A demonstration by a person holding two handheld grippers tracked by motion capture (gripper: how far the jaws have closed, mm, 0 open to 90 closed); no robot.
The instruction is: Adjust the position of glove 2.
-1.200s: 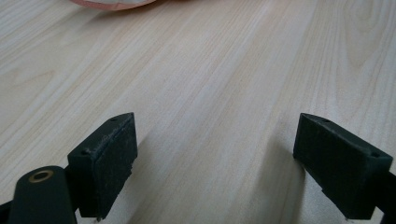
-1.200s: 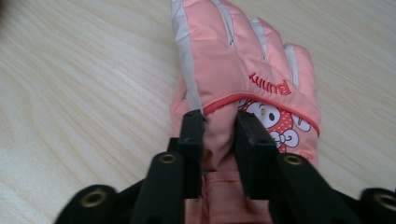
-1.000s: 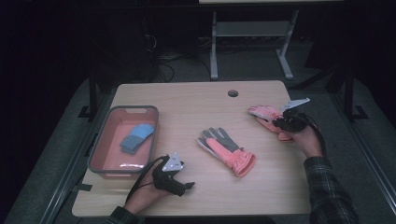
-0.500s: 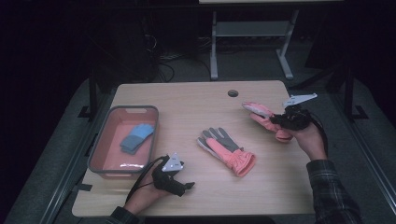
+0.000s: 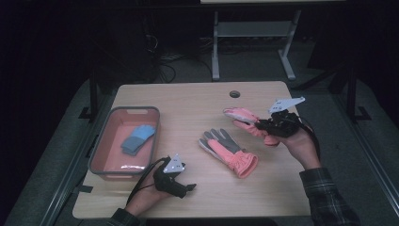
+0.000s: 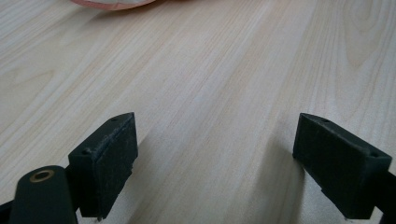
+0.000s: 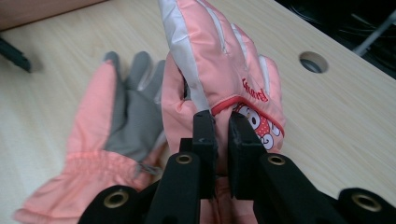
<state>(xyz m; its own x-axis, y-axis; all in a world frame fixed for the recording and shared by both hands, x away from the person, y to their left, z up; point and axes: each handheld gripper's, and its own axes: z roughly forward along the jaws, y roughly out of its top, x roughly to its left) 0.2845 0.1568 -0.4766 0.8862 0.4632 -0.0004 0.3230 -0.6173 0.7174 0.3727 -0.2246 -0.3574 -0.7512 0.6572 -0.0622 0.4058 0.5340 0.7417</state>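
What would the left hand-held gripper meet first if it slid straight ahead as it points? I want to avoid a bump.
Probably the cuff of the pink glove lying on the table: it sits ahead of the open left hand-held gripper, past bare wooden table. Depth is hard to judge.

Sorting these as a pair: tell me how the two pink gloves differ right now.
The held glove is pinched in the right gripper and lifted, its pink printed back showing. The lying glove rests flat on the table, grey palm up, ungripped. Both are pink.
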